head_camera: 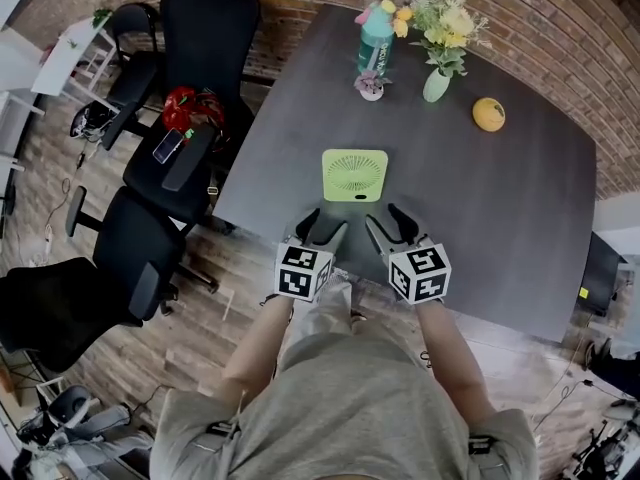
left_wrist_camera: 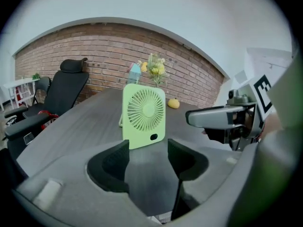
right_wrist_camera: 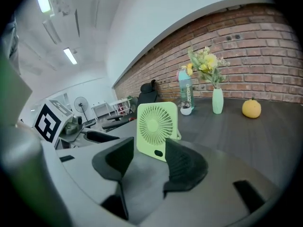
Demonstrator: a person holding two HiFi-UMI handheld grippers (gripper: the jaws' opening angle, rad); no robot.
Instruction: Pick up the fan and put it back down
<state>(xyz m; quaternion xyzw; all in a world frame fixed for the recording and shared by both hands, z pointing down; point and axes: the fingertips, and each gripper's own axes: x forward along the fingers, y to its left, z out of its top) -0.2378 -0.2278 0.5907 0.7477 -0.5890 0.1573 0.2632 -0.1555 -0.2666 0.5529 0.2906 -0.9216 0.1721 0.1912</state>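
A small square light-green fan stands upright on the dark grey table, its grille toward me. It also shows in the left gripper view as the fan and in the right gripper view as the fan. My left gripper hangs just short of the fan's near left side, jaws open with nothing between them. My right gripper sits near the fan's right side, also open and empty. Neither gripper touches the fan.
At the table's far side stand a teal bottle, a small potted plant, a vase of flowers and an orange. Black office chairs crowd the table's left edge. A brick wall runs behind.
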